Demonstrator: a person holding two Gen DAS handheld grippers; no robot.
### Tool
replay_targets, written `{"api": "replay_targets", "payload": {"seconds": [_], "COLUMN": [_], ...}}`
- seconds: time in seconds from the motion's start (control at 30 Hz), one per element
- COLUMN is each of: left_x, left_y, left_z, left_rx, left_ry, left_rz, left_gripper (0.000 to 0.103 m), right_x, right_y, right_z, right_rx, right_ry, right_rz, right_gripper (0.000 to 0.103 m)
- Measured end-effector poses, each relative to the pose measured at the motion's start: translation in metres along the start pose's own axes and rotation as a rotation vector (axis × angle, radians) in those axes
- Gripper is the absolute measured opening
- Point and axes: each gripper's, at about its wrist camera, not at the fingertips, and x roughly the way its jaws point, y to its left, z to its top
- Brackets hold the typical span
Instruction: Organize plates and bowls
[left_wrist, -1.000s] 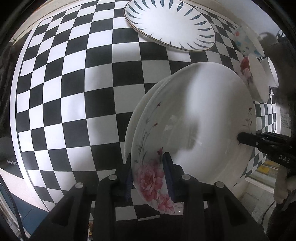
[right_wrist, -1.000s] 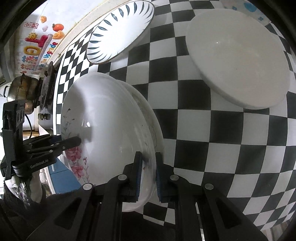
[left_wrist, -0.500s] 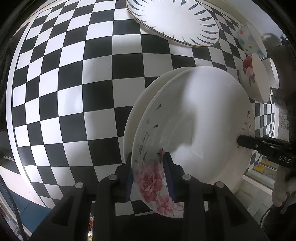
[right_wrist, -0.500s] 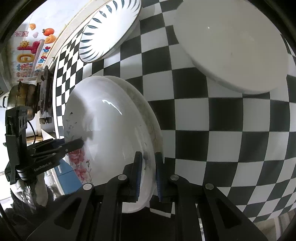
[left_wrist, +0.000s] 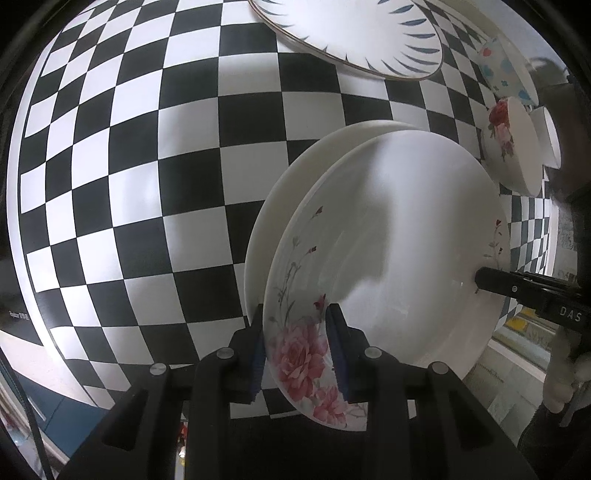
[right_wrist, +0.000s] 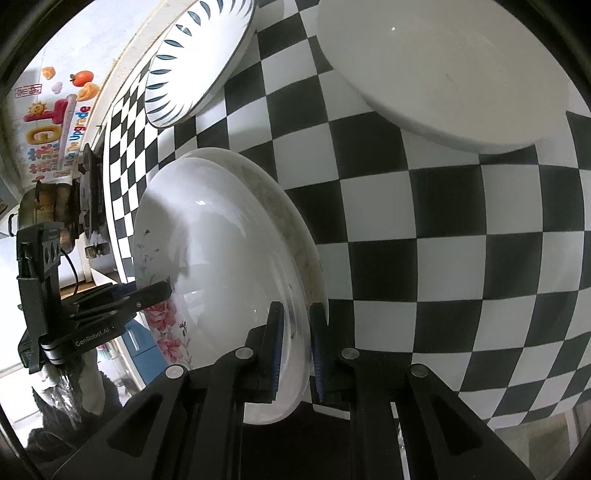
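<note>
A white plate with pink roses (left_wrist: 388, 229) is held at two opposite rims. My left gripper (left_wrist: 295, 314) is shut on its near, rose-painted rim, and in the right wrist view it shows at the plate's far side (right_wrist: 162, 291). My right gripper (right_wrist: 295, 314) is shut on the other rim of the same plate (right_wrist: 221, 251), and from the left it shows at the right edge (left_wrist: 480, 278). Right under it is a plain white plate (left_wrist: 284, 199), its rim stained brown (right_wrist: 295, 229) and outside both grips. Whether the two plates touch I cannot tell.
The black-and-white checkered tabletop (left_wrist: 147, 184) carries a blue-leaf plate (left_wrist: 351, 33) at the far side, a large plain white dish (right_wrist: 443, 70), a rose-painted bowl (left_wrist: 513, 155) and a spotted bowl (left_wrist: 506, 70). A metal pot (right_wrist: 37, 214) stands past the table's left end.
Both grippers keep their hold on the rose plate. Both views have tilted a little, so the blue-leaf plate sits higher in each picture. The plates have hardly moved.
</note>
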Motion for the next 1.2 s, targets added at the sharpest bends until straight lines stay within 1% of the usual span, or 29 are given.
{"api": "replay_targets", "payload": {"seconds": [0.1, 0.2, 0.37, 0.47, 0.53, 0.57, 0.63, 0.7, 0.77, 0.87, 0.93, 0.97, 1.07, 1.17, 1.2], "left_x": [0.000, 0.001, 0.001, -0.001, -0.005, -0.008, -0.011, -0.013, -0.013, -0.016, -0.021, -0.026, -0.041, -0.061, -0.073], "left_y": [0.001, 0.003, 0.003, 0.004, 0.001, 0.001, -0.003, -0.005, -0.008, -0.008, -0.008, -0.008, -0.008, -0.016, -0.018], "left_z": [0.007, 0.014, 0.025, 0.029, 0.029, 0.029, 0.031, 0.033, 0.033, 0.031, 0.022, 0.019, 0.013, 0.004, 0.005], "left_rx": [0.010, 0.009, 0.001, 0.004, 0.023, 0.030, 0.041, 0.052, 0.056, 0.053, 0.048, 0.046, 0.038, 0.028, 0.022], "left_ry": [0.028, 0.064, 0.101, 0.109, 0.108, 0.103, 0.098, 0.089, 0.084, 0.075, 0.057, 0.038, -0.004, -0.068, -0.104], "left_rz": [0.008, -0.002, -0.008, 0.008, 0.035, 0.049, 0.052, 0.078, 0.089, 0.100, 0.116, 0.129, 0.132, 0.127, 0.124], "left_gripper": [0.028, 0.028, 0.028, 0.028, 0.028, 0.028, 0.029, 0.029, 0.029, 0.029, 0.029, 0.029, 0.029, 0.029, 0.029], "right_x": [0.000, 0.000, 0.002, 0.001, 0.000, -0.001, -0.002, 0.001, 0.002, -0.001, -0.004, -0.005, -0.011, -0.025, -0.032], "right_y": [0.001, 0.000, -0.001, -0.002, -0.002, -0.001, 0.001, 0.002, 0.004, 0.012, 0.013, 0.013, 0.010, 0.014, 0.018], "right_z": [0.002, 0.004, 0.008, 0.008, 0.007, 0.006, 0.005, 0.006, 0.005, 0.003, -0.001, -0.001, -0.005, -0.008, -0.008], "right_rx": [0.013, 0.030, 0.059, 0.067, 0.073, 0.068, 0.065, 0.061, 0.051, 0.013, -0.004, -0.006, 0.003, 0.002, -0.006], "right_ry": [0.017, 0.028, 0.043, 0.043, 0.046, 0.046, 0.040, 0.058, 0.058, 0.042, 0.031, 0.030, 0.024, -0.003, -0.020], "right_rz": [-0.018, -0.015, -0.012, -0.015, -0.023, -0.032, -0.036, -0.040, -0.050, -0.094, -0.136, -0.144, -0.116, -0.074, -0.069], "right_gripper": [0.018, 0.018, 0.018, 0.018, 0.018, 0.018, 0.018, 0.018, 0.018, 0.018, 0.018, 0.019, 0.019, 0.019, 0.019]}}
